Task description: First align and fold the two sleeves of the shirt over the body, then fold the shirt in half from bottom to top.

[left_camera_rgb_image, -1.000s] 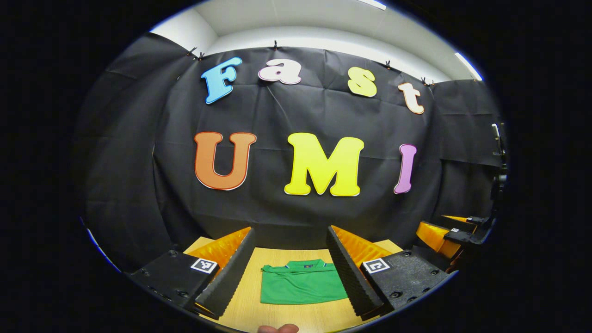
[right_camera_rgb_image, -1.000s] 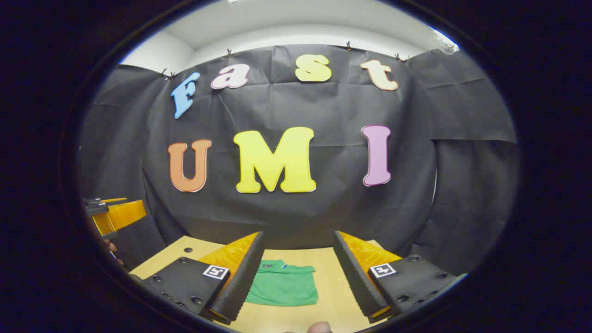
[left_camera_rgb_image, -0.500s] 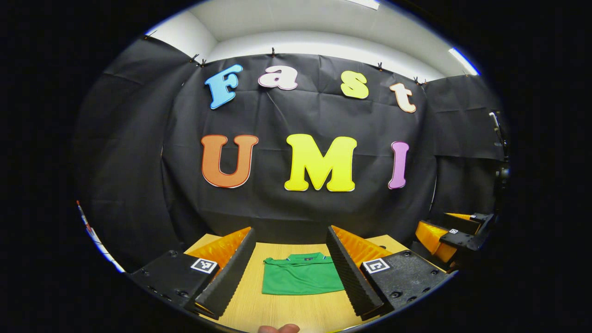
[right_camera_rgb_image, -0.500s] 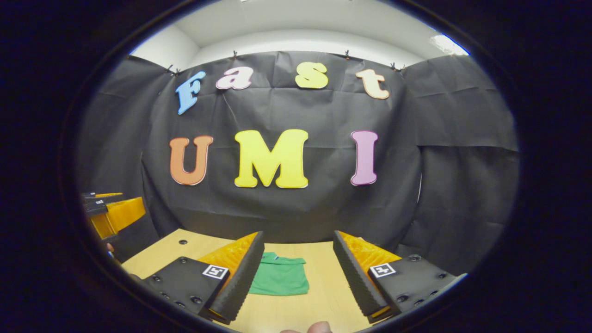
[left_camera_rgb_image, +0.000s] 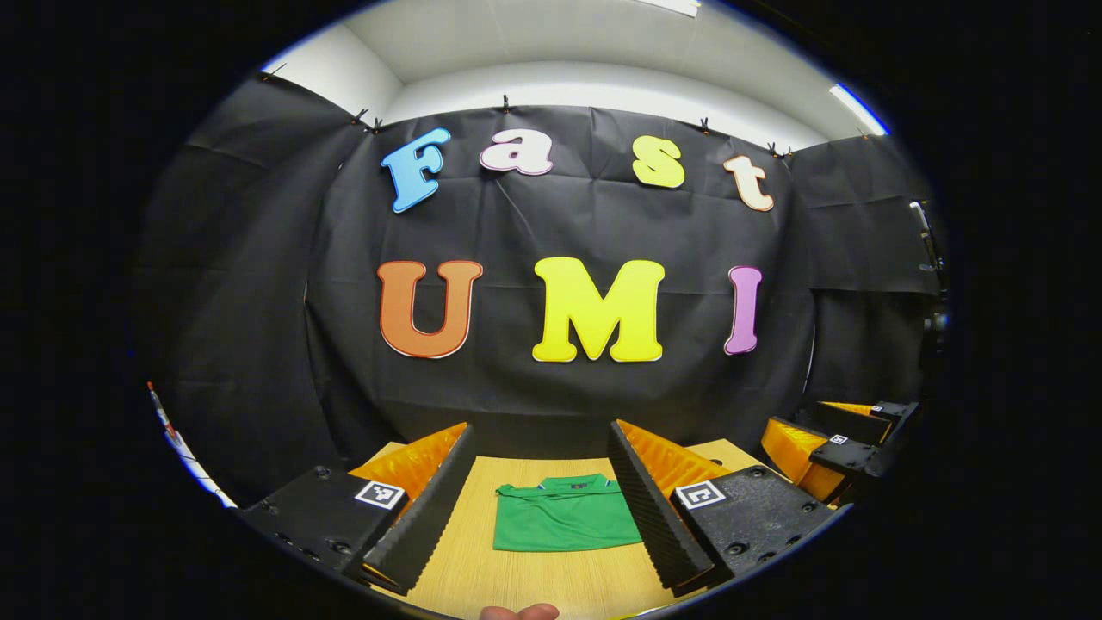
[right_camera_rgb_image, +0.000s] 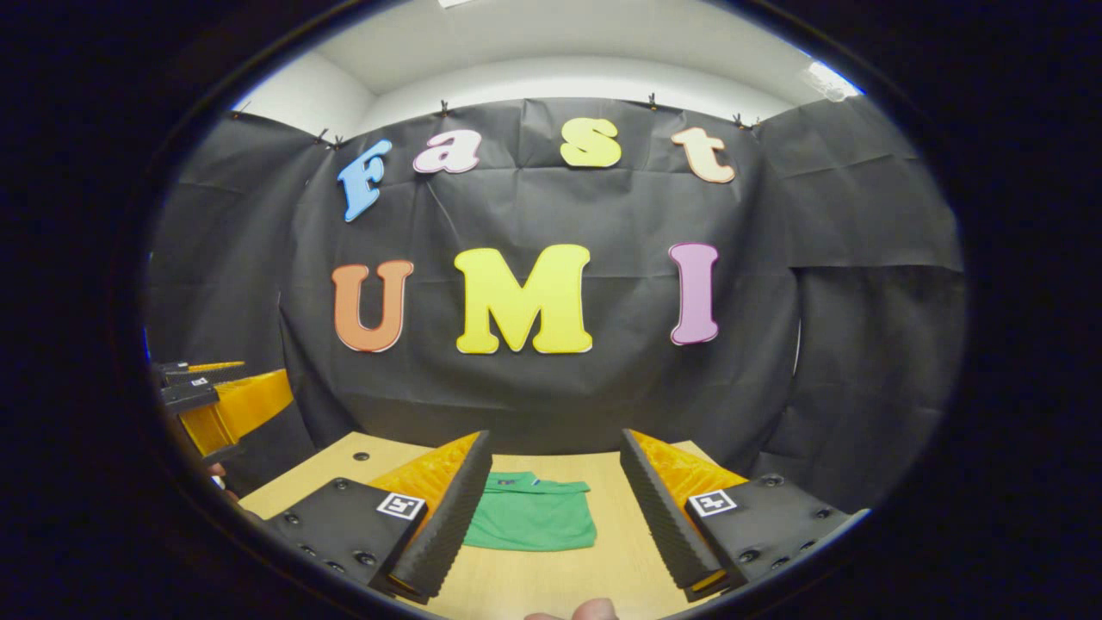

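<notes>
Lying flat under everything else, the largest thing is taken first.

Table: a light wood-grain table (left_camera_rgb_image: 482, 568) is seen running to the black cloth wall at its far edge; in the right gripper view a bare stretch (right_camera_rgb_image: 344, 469) with a small dark hole is shown toward its far left corner.

Shirt: a green shirt (left_camera_rgb_image: 564, 521) is laid on the table as a compact, squared rectangle, the collar turned to the far edge and the straight fold line to the near edge. No loose sleeve is seen sticking out at either side. In the right gripper view the shirt (right_camera_rgb_image: 534, 521) is partly hidden on its left by that gripper's own finger.

Left gripper: the left gripper (left_camera_rgb_image: 538, 499) is held above the table with its fingers spread wide; nothing is pinched, and the shirt is framed in the gap without being touched. It is also seen at the left edge of the right gripper view (right_camera_rgb_image: 215, 405), raised well clear of the table.

Right gripper: the right gripper (right_camera_rgb_image: 555, 508) is likewise held wide apart and empty, off the cloth. It is seen at the right edge of the left gripper view (left_camera_rgb_image: 839, 439).

Fingertip: a fingertip (left_camera_rgb_image: 519, 612) is glimpsed at the bottom edge of the left gripper view, and another (right_camera_rgb_image: 585, 610) in the right gripper view.
</notes>
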Motion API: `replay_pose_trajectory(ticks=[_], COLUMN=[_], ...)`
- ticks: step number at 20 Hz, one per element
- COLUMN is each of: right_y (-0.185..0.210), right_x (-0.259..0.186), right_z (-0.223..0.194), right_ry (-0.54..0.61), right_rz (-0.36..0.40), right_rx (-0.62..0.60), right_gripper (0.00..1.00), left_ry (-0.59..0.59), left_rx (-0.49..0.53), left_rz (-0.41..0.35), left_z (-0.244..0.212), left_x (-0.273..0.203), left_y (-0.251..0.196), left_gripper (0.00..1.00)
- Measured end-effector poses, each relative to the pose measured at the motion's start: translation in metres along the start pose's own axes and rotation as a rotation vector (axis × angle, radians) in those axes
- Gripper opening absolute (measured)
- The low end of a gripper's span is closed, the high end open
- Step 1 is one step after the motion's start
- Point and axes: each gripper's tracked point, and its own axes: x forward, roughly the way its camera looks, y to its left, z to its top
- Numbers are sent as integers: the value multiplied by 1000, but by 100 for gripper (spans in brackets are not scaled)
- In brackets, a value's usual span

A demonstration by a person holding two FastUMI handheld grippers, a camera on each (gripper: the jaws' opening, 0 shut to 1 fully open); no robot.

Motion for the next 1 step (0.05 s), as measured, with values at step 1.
replay_pose_trajectory(ticks=[1], right_y=[1], right_x=[0], right_z=[4], right_ry=[-11], right_rz=[0], right_rx=[6], right_gripper=[91], left_ry=[-5], left_rx=[13], left_rz=[5], left_z=[3], left_x=[0], left_y=[1], left_gripper=[98])
